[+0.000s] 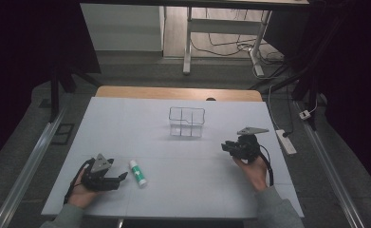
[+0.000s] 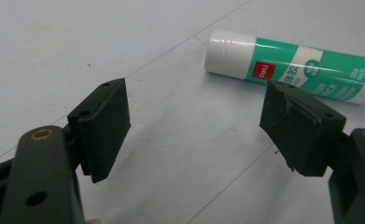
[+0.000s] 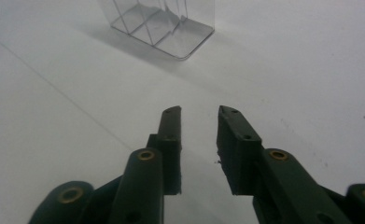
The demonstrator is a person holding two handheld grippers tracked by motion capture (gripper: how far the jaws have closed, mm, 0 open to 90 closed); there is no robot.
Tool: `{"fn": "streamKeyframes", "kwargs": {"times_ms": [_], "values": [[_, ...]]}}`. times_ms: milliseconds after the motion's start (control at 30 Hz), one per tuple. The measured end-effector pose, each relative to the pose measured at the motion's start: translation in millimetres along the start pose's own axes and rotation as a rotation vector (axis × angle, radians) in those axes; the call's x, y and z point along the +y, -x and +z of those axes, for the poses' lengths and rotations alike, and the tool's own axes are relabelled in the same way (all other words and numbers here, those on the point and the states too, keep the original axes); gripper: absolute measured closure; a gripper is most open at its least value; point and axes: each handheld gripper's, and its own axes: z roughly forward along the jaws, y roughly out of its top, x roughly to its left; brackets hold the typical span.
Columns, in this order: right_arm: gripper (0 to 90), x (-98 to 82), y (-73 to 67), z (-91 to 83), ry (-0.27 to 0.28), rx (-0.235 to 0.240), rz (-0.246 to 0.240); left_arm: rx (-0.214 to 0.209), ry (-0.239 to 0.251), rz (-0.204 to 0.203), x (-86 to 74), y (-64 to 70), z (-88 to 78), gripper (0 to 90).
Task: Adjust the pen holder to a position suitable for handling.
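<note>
A glue stick [image 1: 137,172] with a white cap and green label lies on the white table sheet [image 1: 183,190], just right of my left gripper [image 1: 122,176]. The left gripper view has the glue stick [image 2: 287,67] lying crosswise just beyond the tips of my left gripper [image 2: 196,121], whose jaws stand wide open and empty. A clear plastic organizer [image 1: 187,121] with compartments stands at the table's middle. My right gripper [image 1: 226,147] is at the right, pointing toward it. In the right gripper view my right gripper [image 3: 200,114] has a narrow gap with nothing in it; the organizer [image 3: 164,25] lies ahead.
The wooden table edge [image 1: 178,92] runs behind the white sheet. A white power strip [image 1: 286,141] lies on the floor to the right. Desk legs and cables [image 1: 230,45] stand farther back. Metal rails [image 1: 29,166] flank the table.
</note>
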Motion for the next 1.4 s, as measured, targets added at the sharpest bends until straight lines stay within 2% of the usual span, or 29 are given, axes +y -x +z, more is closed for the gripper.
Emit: {"fn": "streamKeyframes", "kwargs": {"times_ms": [33, 67, 100, 167, 333, 567, 733, 800, 867, 967, 1067, 1400], "values": [[65.3, 0.0, 0.0, 0.0, 0.000, 0.000, 0.000, -0.001, -0.002, 0.003, 0.3, -0.1, 0.4, 24.1], [61.3, -3.7, -2.4, -4.4, 0.003, 0.024, 0.004, -0.001, -0.004, 0.008, 0.8, -0.4, 1.2, 24.1], [61.3, -5.6, -4.0, -6.0, 0.007, 0.033, 0.003, -0.001, -0.004, 0.008, 1.2, -0.6, 2.4, 24.0], [55.7, -9.1, -7.1, -9.1, 0.003, 0.036, -0.009, 0.000, -0.009, 0.017, 2.3, -1.2, 3.8, 24.0], [50.4, -18.9, -10.4, -18.5, -0.003, 0.022, -0.041, -0.006, -0.004, 0.022, 3.7, -3.0, 3.6, 24.2], [47.8, -28.0, -8.6, -28.1, -0.002, 0.034, -0.054, -0.038, -0.007, 0.028, 4.5, -4.9, 5.1, 24.3], [46.5, -33.1, -9.4, -28.3, -0.015, 0.049, -0.065, -0.060, 0.002, 0.027, 8.4, -5.5, 1.3, 24.2], [46.2, -34.5, -8.5, -28.5, -0.019, 0.052, -0.070, -0.082, 0.001, 0.024, 11.5, -6.0, -1.1, 24.2], [45.8, -35.6, -7.8, -28.3, -0.022, 0.059, -0.064, -0.097, -0.007, 0.041, 15.0, -4.8, -3.6, 24.0], [45.4, -36.8, -7.7, -28.9, -0.026, 0.057, -0.074, -0.090, -0.024, 0.086, 20.4, -1.2, -6.6, 24.0], [45.0, -38.6, -7.7, -29.5, -0.027, 0.063, -0.078, -0.091, -0.030, 0.112, 23.4, 1.5, -9.1, 24.0], [43.9, -45.0, -6.3, -35.1, -0.032, 0.073, -0.086, -0.089, -0.031, 0.127, 25.0, 1.9, -9.4, 23.0]]}}
